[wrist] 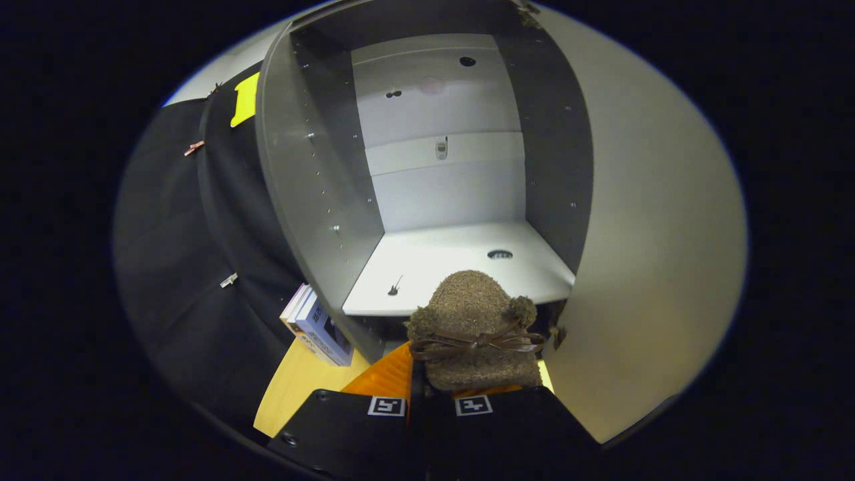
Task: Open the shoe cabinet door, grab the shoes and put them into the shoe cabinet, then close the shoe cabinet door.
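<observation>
Fingers clamped on shoe before open cabinet; carry it level, clear the shelf lip, set deep.

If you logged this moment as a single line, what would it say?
phase: carrying shoe to cabinet | gripper: jaws shut on brown fuzzy shoe | shoe cabinet: door open, shelf bare | shoe: just before shelf edge

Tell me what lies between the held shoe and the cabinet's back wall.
In the gripper view, only bare white shelf floor lies between the shoe, gripped by the gripper, and the back wall.
</observation>
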Motion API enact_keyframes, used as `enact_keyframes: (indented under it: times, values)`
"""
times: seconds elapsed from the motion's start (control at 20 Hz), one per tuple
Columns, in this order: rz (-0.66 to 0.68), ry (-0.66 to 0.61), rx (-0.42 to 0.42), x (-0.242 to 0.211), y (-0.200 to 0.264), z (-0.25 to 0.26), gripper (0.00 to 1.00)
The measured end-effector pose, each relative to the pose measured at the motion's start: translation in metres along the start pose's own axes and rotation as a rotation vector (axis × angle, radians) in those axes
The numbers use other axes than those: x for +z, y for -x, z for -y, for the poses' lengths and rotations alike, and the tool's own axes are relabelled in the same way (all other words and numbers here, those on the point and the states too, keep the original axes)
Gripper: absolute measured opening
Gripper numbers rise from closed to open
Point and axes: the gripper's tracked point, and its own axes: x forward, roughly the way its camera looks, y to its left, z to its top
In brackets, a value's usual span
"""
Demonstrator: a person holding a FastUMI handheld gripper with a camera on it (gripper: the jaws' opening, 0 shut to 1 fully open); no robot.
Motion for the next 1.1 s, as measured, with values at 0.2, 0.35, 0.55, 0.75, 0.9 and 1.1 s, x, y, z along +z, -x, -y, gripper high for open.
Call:
enact_keyframes:
  times: [0.2, 0.35, 0.55, 0.75, 0.9, 1.1]
  values:
    - [0.005, 0.012, -0.005, 0.043, -0.045, -0.002, 0.12]
    - [-0.004, 0.032, -0.016, 0.057, -0.078, -0.003, 0.12]
    - [-0.012, 0.076, -0.035, 0.069, -0.126, -0.003, 0.12]
    - [-0.051, 0.108, -0.047, 0.068, -0.178, -0.003, 0.12]
    - [-0.083, 0.099, -0.058, 0.064, -0.210, -0.001, 0.12]
    - [-0.101, 0.083, -0.091, 0.059, -0.240, 0.005, 0.12]
